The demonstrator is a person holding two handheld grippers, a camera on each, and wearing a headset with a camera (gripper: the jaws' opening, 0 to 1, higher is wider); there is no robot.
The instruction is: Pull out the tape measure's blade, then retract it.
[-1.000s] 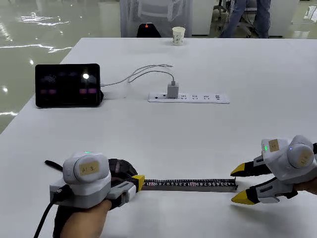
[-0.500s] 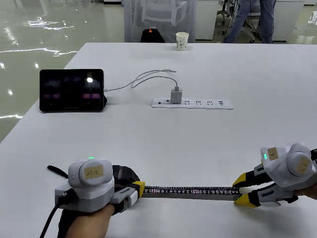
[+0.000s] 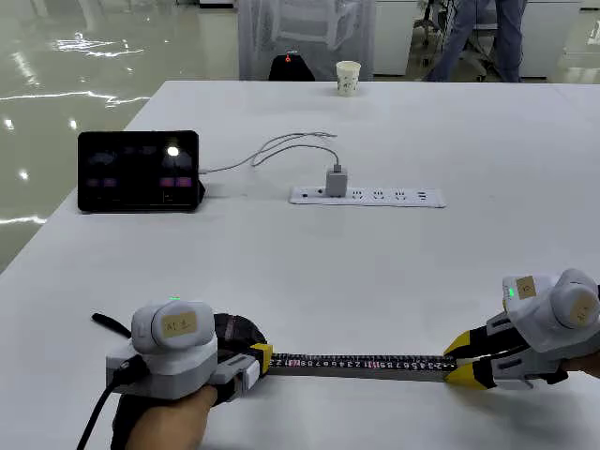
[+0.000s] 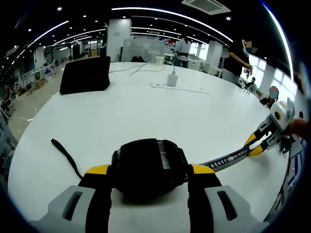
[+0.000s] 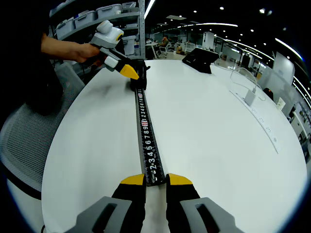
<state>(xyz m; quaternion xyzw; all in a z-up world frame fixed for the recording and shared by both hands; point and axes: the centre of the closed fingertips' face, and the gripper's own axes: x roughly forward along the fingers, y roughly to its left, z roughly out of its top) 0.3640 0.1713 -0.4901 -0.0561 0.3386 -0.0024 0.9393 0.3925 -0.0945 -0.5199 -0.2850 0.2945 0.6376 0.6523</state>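
The fingers (image 4: 99, 171) of my left gripper (image 4: 150, 171) are clamped on the black tape measure (image 4: 148, 164), one on each side of its case. My left hand (image 3: 169, 422) holds it low at the near edge of the bench (image 3: 375, 272), pointing right. The fingers (image 5: 132, 180) of my right gripper (image 5: 155, 180) are pinched together on the tip of the blade (image 5: 146, 128). That gripper points left, low over the bench. The blade lies drawn out flat between the two grippers. The case's strap (image 4: 65, 155) trails on the bench. Well beyond the blade are a dark tablet (image 3: 139, 171), a power strip (image 3: 366, 196) with a charger (image 3: 336, 180) and its cable (image 3: 272, 145), and a paper cup (image 3: 348, 77) at the far edge.
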